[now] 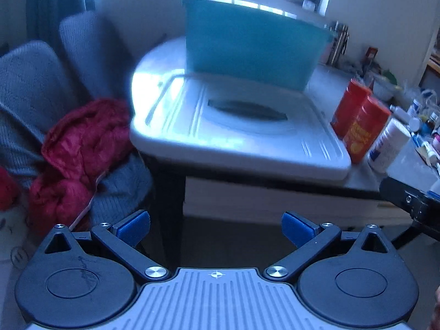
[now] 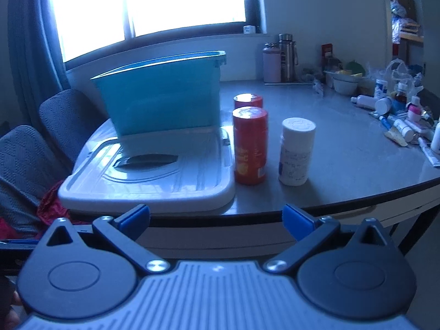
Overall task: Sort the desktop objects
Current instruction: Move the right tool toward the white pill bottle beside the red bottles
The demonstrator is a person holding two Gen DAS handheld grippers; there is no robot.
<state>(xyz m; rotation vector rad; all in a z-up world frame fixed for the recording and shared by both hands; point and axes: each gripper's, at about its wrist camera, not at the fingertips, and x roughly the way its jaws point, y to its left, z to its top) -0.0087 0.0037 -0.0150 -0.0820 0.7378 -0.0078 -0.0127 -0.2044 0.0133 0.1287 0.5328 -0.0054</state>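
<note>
Bottles for sorting stand upright near the table's [image 2: 343,165] front edge, beyond both grippers, whose jaws are spread wide and hold nothing: right gripper [image 2: 216,220], left gripper [image 1: 216,227]. An orange bottle [image 2: 250,145] stands just beside a white lid [image 2: 154,181], with a white bottle [image 2: 295,151] to its right. Behind it stands a second orange bottle [image 2: 248,100]; a teal bin [image 2: 165,96] rests on the lid, and small clutter [image 2: 398,115] lies far right.

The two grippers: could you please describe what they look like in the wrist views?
The left gripper and right gripper look identical: blue pads on the fingertips, black angled linkage arms with silver screws, two round black housings, and a ribbed grey centre plate with a small crosshair mark. No cables or sleeves show.
</note>
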